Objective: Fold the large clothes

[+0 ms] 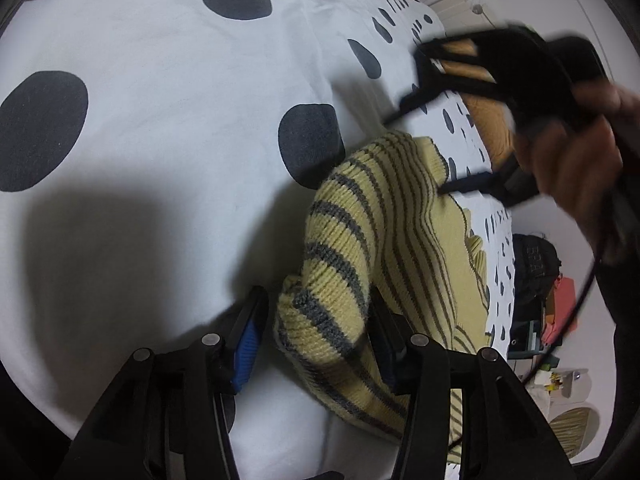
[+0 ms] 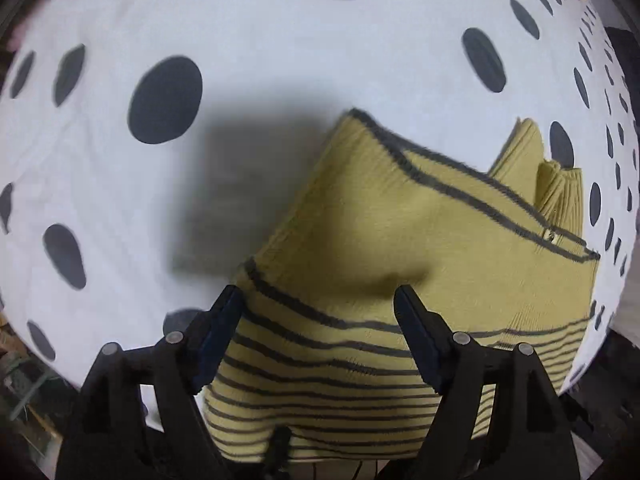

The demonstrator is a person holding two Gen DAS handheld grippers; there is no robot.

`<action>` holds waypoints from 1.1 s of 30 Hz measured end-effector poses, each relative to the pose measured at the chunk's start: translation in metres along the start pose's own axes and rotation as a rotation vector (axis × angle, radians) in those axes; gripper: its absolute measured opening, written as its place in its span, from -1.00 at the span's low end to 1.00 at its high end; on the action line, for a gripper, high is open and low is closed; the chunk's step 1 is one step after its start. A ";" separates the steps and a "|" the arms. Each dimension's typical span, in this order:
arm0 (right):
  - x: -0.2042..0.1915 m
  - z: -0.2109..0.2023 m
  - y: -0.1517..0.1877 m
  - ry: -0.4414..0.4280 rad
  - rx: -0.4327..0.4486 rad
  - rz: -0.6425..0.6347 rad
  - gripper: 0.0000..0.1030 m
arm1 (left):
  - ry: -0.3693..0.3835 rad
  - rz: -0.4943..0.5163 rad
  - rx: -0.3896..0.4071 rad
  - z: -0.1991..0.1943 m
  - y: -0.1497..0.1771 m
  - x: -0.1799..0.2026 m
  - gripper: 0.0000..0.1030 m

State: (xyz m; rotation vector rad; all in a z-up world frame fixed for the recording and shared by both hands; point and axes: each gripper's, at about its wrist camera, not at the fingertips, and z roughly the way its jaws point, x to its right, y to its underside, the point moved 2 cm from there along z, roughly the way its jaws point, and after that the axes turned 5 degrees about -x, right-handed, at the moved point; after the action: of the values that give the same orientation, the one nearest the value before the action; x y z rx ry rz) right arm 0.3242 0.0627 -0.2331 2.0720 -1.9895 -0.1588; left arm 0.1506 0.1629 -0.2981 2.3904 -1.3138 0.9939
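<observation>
In the left wrist view, the yellow striped sweater [image 1: 384, 248] lies bunched on the spotted bed cover [image 1: 160, 80], with its thick-striped sleeve end running back toward the camera and sitting between the fingers of the left hand-held gripper [image 1: 316, 320]. The jaws are spread, the knit touching the right-side finger while the blue-padded one stands just apart, so nothing looks pinched. Farther along the sweater, the right hand-held gripper [image 1: 424, 148] comes in from the right, blurred, its lower finger tip at the collar edge. In the right wrist view, the sweater [image 2: 400, 240] fills the lower half, its long axis running away and to the right toward the ribbed collar [image 2: 560, 188]; the right hand-held gripper [image 2: 318, 296] is spread wide above the striped body, gripping nothing. By my reading the left gripper is nearer its hold, needing only to close on the sleeve.
</observation>
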 end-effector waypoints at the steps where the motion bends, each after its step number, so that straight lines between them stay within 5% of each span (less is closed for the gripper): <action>1: -0.008 0.001 -0.002 -0.011 0.002 -0.007 0.52 | -0.003 0.009 -0.001 0.000 0.000 0.001 -0.03; 4: -0.035 0.008 -0.005 0.030 -0.007 -0.069 0.52 | 0.005 0.018 -0.006 0.002 0.000 0.001 -0.02; 8: -0.044 0.037 -0.009 0.221 -0.059 -0.111 0.53 | 0.017 0.027 -0.020 0.002 -0.003 0.000 -0.13; 10: -0.037 0.038 -0.007 0.184 -0.039 -0.109 0.27 | 0.024 0.055 -0.026 0.002 -0.004 0.006 -0.35; 11: -0.029 0.036 -0.006 0.171 -0.026 -0.092 -0.23 | 0.013 0.079 -0.022 -0.001 -0.006 0.012 -0.40; 12: -0.020 0.034 -0.006 0.147 -0.019 -0.068 -0.48 | 0.009 0.090 -0.016 -0.004 -0.005 0.016 -0.41; 17: 0.019 0.012 0.004 -0.077 0.015 -0.067 -0.62 | 0.068 0.136 0.030 -0.033 0.004 0.043 -0.46; 22: 0.077 -0.030 0.034 -0.185 0.093 -0.082 -0.64 | 0.125 0.270 0.060 -0.055 0.028 0.095 -0.47; 28: 0.175 -0.071 0.076 -0.256 0.184 -0.020 -0.65 | 0.167 0.447 0.025 -0.050 0.079 0.171 -0.47; 33: 0.265 -0.080 0.096 -0.284 0.246 0.066 -0.66 | 0.171 0.639 -0.032 -0.015 0.153 0.247 -0.47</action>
State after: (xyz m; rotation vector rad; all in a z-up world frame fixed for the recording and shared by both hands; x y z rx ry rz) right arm 0.2667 -0.1941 -0.1038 2.2334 -2.3467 -0.2163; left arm 0.1092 -0.0778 -0.1400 1.8256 -2.0527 1.2754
